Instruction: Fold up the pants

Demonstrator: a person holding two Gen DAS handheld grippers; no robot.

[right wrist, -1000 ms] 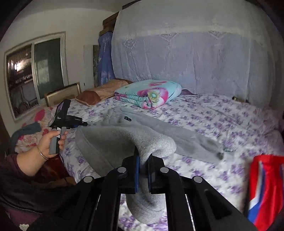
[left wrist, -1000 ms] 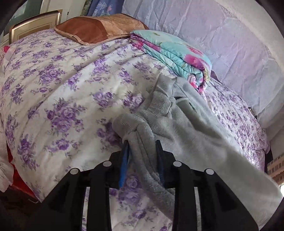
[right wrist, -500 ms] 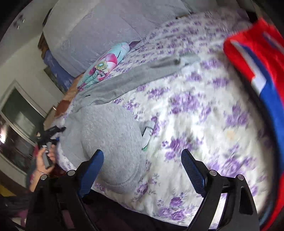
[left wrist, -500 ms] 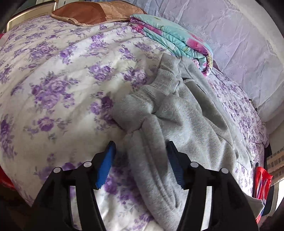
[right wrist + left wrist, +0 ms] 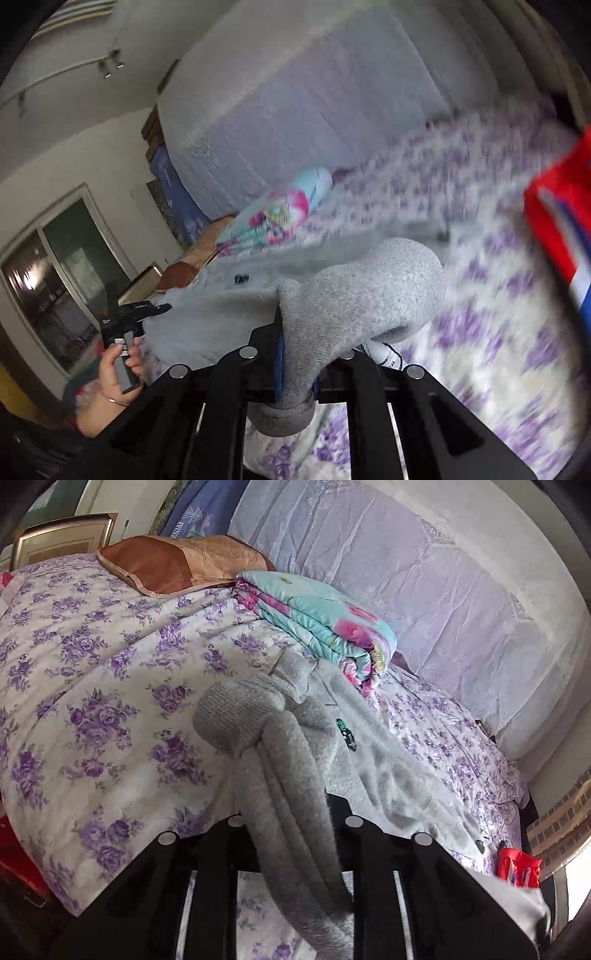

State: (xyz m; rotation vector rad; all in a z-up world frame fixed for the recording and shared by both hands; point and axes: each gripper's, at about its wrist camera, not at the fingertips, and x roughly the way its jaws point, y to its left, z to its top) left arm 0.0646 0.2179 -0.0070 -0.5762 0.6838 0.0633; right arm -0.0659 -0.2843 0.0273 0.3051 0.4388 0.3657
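Observation:
Grey fleece pants [image 5: 369, 753] lie on the purple-flowered bed sheet [image 5: 92, 686]. In the left wrist view a thick fold of them [image 5: 291, 812] runs between my left gripper's [image 5: 291, 812] jaws, which are shut on it. In the right wrist view my right gripper [image 5: 297, 354] is shut on another bunched fold of the pants [image 5: 354, 295], lifted above the sheet [image 5: 498, 332]. The left gripper [image 5: 129, 314] and the hand holding it show at that view's left. The right wrist view is motion-blurred.
A folded turquoise-and-pink quilt [image 5: 325, 624] and a brown pillow [image 5: 177, 561] lie near the pants at the head of the bed. A red, white and blue cloth [image 5: 561, 221] lies at the right. White curtain [image 5: 424, 572] hangs behind the bed.
Half a second ago both grippers were open around the pants. Now both have shut on folds of grey fabric. The right gripper has swung and lifted its fold.

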